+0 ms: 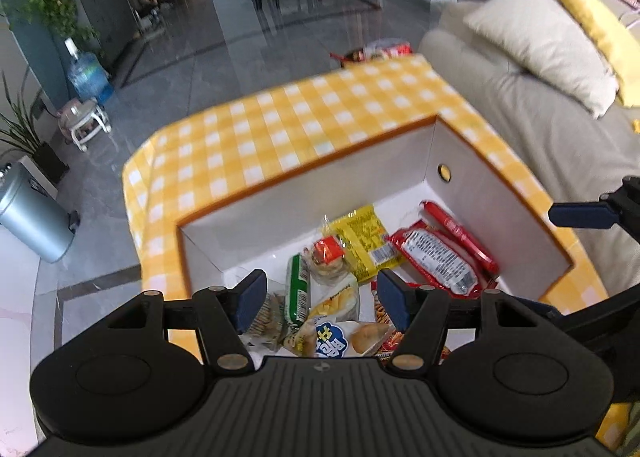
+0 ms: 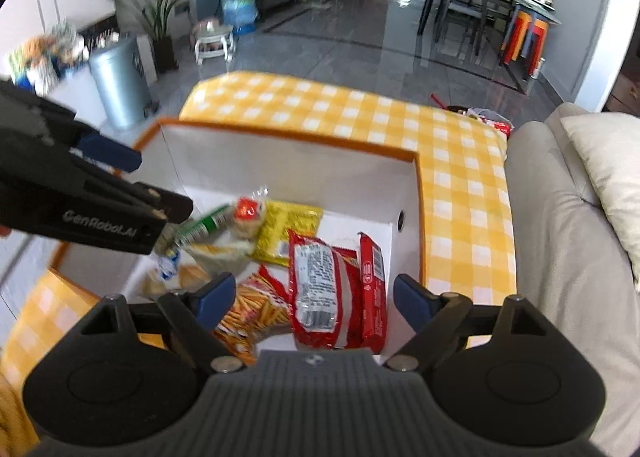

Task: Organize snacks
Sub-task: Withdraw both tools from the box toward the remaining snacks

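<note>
A white box (image 1: 312, 193) with an orange rim sits on the yellow checked table (image 1: 280, 129) and holds several snack packs: a yellow pack (image 1: 362, 245), red packs (image 1: 436, 261), a green roll (image 1: 298, 289), a small cake pack (image 1: 328, 257). My left gripper (image 1: 320, 297) is open and empty above the box's near side. In the right wrist view the box (image 2: 288, 165) shows the red packs (image 2: 320, 289), yellow pack (image 2: 286, 229) and orange stick snacks (image 2: 252, 309). My right gripper (image 2: 314, 297) is open and empty above them. The left gripper (image 2: 108, 185) reaches in from the left.
A beige sofa (image 1: 540, 109) with cushions stands right of the table. A metal bin (image 1: 28, 213), a water jug (image 1: 88, 77) and plants are on the floor to the left. More snack packs (image 1: 384, 51) lie beyond the table's far end.
</note>
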### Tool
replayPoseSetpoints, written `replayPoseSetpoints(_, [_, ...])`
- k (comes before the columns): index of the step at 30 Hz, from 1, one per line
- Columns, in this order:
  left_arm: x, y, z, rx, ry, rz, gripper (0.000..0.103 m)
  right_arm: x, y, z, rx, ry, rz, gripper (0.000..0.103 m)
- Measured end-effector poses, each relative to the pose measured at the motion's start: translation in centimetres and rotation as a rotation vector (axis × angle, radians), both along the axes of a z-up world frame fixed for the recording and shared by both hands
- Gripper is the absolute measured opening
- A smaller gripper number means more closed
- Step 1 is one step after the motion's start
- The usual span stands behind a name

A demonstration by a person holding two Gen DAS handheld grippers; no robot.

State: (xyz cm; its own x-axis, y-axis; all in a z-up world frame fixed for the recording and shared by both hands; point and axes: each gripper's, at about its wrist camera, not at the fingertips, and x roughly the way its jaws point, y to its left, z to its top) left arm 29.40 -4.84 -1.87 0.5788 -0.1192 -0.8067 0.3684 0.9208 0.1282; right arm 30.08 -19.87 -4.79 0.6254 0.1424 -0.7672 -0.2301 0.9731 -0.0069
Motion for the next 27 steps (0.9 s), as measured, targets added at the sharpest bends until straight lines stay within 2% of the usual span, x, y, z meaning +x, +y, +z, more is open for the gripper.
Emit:
replayPoseSetpoints(9, [-6.0,1.1,2.9,-0.027,-0.135,0.009,0.075,-6.0,-0.7,3.1,0.134,-0.099,-0.102,0.091])
replayPoseSetpoints(11, [-7.5,1.4,3.1,-0.036,-0.143,0.015,0.081,-7.6,-0.7,3.5,0.154,-0.115,-0.115,0.092])
replayPoseSetpoints(12, [-8.2,1.5,3.0,-0.041,-0.139,0.021,0.083,-8.4,-0.7,3.6,0.164,-0.12,-0.123,0.092])
replayPoseSetpoints(18, [-11.9,2.2,1.7,-0.091,-0.08,0.037,0.083,-12.5,-0.3,3.1,0.201,-0.088,-0.157,0.092])
replayPoseSetpoints(22, [-13.8,2.6,0.0,-0.085,-0.04,0.069,0.084,-15.3,0.2,1.7,0.196,-0.057,-0.163,0.092])
replayPoseSetpoints(27, [-15.5,3.6,-1.5,-0.131,0.005,0.111,0.084,-17.6,-0.2,-0.5,0.176,-0.012,-0.208,0.092])
